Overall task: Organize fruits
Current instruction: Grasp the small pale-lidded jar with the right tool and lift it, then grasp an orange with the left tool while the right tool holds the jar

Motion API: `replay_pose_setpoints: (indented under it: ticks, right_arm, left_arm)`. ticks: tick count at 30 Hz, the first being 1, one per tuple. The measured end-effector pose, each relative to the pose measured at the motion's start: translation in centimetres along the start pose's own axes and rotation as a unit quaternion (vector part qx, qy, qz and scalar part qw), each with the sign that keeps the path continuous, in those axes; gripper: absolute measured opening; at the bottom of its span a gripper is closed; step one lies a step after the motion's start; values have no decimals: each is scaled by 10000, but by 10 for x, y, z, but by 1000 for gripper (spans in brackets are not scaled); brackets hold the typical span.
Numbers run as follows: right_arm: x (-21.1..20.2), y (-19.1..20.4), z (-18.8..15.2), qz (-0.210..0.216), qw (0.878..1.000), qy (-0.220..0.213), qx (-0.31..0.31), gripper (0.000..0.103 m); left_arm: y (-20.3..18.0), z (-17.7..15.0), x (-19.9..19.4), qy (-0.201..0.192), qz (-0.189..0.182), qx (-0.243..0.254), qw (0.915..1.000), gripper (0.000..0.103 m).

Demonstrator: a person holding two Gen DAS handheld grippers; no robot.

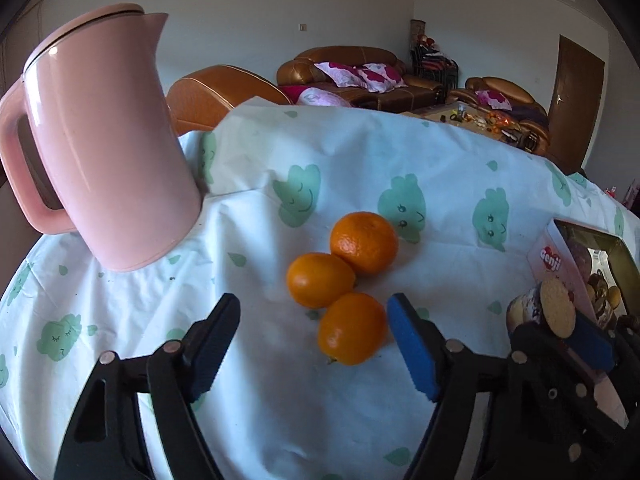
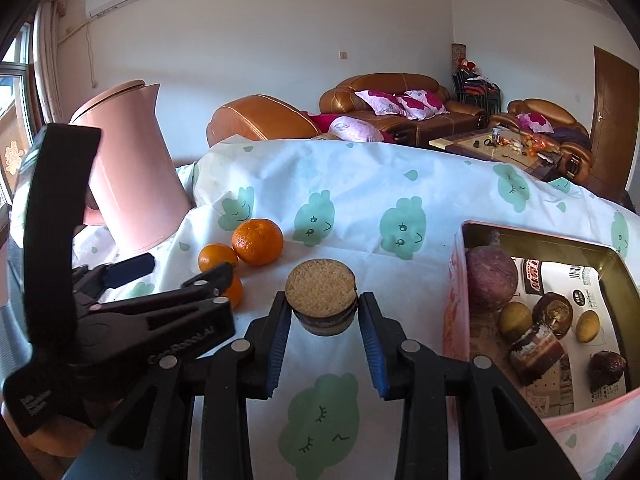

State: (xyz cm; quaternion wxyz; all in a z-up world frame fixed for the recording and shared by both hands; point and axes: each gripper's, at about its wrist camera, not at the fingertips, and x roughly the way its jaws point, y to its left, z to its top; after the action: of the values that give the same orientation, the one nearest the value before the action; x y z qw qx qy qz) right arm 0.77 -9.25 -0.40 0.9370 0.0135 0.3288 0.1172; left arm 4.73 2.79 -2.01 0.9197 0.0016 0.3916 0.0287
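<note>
Three oranges (image 1: 344, 288) lie clustered and touching on the tablecloth (image 1: 460, 168), white with green cartoon prints. In the left wrist view the nearest orange (image 1: 352, 328) sits at 12 o'clock from the left gripper (image 1: 310, 330), between its fingers and closer to the blue-padded one at the right; jaws stand wide, pads not touching the fruit.

The right gripper (image 2: 324, 316) pinches a round sandwich biscuit (image 2: 321, 296), tan top with a dark layer under it, held just above the cloth; both pads press its sides.

From the right wrist view the oranges lie at 10 o'clock of the biscuit. An open box (image 2: 460, 280) stands at 3 o'clock, holding a purple-red round fruit (image 2: 490, 276), two small yellow-brown ones (image 2: 516, 320), dark round pieces and a layered cake piece (image 2: 534, 350).

A pink kettle (image 1: 108, 140) stands at 10 o'clock of the oranges, near but apart. Brown sofas (image 2: 396, 108) lie beyond the table.
</note>
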Motion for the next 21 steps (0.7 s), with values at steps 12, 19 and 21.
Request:
replay_pose_setpoints:
  ticks: [12, 19, 21]
  right_arm:
    - [-5, -3, -5, 34, 10000, 15, 24, 37]
    - [-18, -4, -7, -68, 9996, -273, -29, 37]
    - [-26, -4, -6, -89, 9990, -433, -48, 37]
  left_arm:
    - [13, 1, 13, 351, -858, -430, 9948, 37]
    - [49, -4, -11, -254, -605, -1271, 9897, 37]
    - [63, -3, -22, -619, -405, -1542, 9853, 37]
